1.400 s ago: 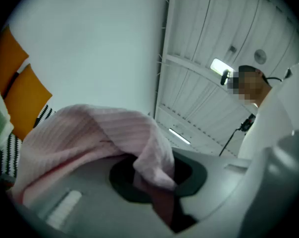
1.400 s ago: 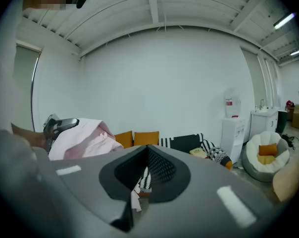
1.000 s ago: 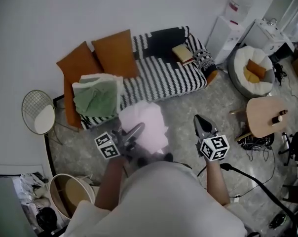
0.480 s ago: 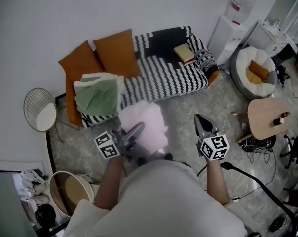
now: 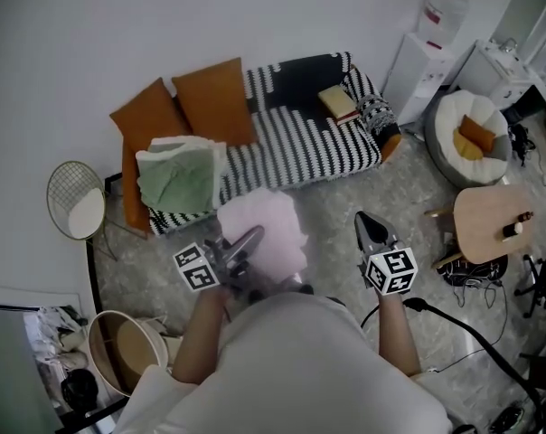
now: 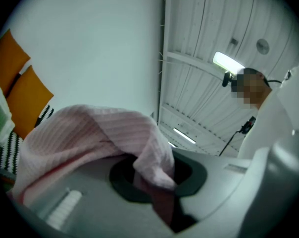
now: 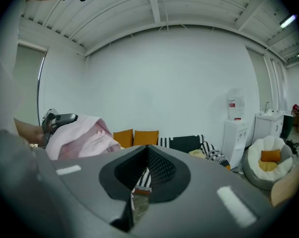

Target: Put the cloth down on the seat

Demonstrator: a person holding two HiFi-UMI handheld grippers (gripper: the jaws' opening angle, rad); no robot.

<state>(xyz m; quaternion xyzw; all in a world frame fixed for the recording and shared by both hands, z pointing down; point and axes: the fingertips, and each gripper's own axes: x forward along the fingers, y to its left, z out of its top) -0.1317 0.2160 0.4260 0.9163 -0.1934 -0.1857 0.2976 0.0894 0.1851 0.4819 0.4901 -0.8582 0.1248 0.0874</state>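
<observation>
A pink cloth (image 5: 266,227) hangs bunched from my left gripper (image 5: 250,236), which is shut on it over the floor in front of the striped sofa seat (image 5: 300,143). In the left gripper view the pink cloth (image 6: 90,133) drapes over the jaws and hides their tips, with my left gripper (image 6: 152,180) tilted up toward the ceiling. My right gripper (image 5: 371,227) is held level to the right, shut and empty. From the right gripper view my right gripper (image 7: 147,150) points at the sofa (image 7: 184,144), and the pink cloth (image 7: 85,135) shows at the left.
Folded green and white cloths (image 5: 175,179) lie on the sofa's left end, by two orange cushions (image 5: 214,98). A book (image 5: 336,100) sits at its right end. A beanbag (image 5: 467,134), round wooden table (image 5: 490,217), wire side table (image 5: 74,211) and basket (image 5: 119,351) stand around.
</observation>
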